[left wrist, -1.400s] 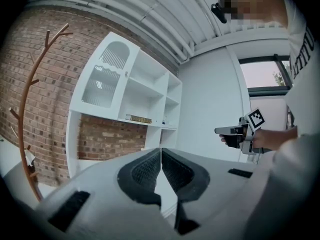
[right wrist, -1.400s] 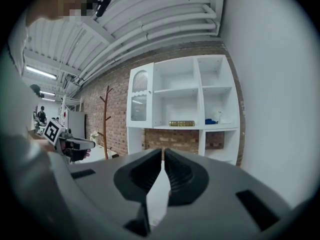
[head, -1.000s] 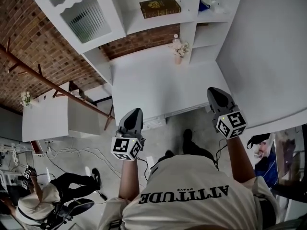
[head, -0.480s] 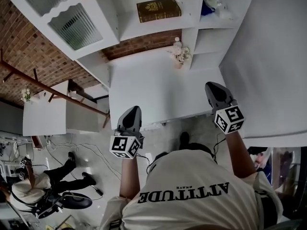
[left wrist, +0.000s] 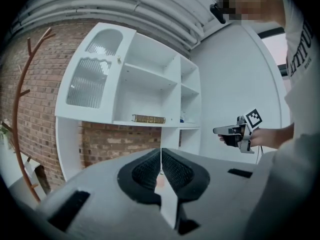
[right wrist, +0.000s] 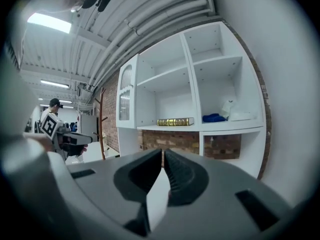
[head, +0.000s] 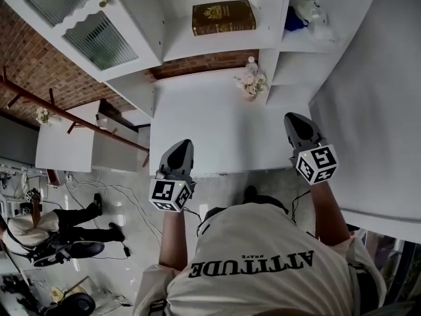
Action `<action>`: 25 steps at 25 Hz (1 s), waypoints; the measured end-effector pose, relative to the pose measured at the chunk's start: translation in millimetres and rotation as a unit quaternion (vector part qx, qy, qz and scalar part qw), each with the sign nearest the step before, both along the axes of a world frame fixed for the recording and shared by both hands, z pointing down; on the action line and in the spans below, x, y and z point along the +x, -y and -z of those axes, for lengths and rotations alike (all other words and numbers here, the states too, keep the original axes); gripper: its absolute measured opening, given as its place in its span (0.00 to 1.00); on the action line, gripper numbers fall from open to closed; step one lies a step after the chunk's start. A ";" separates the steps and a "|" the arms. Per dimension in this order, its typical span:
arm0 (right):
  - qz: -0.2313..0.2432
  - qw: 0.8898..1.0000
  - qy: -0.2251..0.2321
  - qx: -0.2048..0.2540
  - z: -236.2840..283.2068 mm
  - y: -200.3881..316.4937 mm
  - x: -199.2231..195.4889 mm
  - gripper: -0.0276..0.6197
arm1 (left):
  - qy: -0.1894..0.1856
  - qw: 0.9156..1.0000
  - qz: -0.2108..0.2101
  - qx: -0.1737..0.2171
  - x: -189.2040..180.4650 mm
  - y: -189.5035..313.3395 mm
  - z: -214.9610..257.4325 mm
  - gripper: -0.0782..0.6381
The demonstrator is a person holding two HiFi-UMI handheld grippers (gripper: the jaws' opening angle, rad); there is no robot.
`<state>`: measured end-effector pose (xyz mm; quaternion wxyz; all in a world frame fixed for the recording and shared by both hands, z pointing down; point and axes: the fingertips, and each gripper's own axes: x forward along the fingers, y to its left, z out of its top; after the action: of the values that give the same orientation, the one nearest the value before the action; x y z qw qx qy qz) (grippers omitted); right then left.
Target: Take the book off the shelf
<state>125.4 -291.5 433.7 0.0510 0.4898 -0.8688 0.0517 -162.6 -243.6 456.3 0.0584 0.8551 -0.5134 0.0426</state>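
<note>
As the person (head: 263, 255) advances, the book (head: 223, 17) nears.

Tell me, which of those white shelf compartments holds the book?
The wide middle compartment: the brown book lies flat there, between the glass-fronted door and the narrow compartment with the blue item.

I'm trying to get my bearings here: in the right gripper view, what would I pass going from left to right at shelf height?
left tongs → glass cabinet door → book → blue cloth → white bundle
</note>
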 end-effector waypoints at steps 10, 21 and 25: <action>0.040 0.999 0.020 -0.012 -11.9 30.3 5.3 0.09 | 0.042 0.999 0.006 0.018 25.0 33.7 20.7 0.15; -0.006 1.000 0.026 -0.014 -15.3 35.8 9.9 0.09 | 0.091 0.992 -0.021 0.088 35.4 82.8 60.3 0.15; -0.035 0.999 0.027 -0.004 -4.5 37.5 8.9 0.09 | 0.131 0.982 -0.062 0.118 45.7 104.2 75.1 0.15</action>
<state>134.3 -329.0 438.3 0.0277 0.5184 -0.8517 0.0706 -116.9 -347.8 381.2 -0.1133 0.8731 -0.4641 0.0969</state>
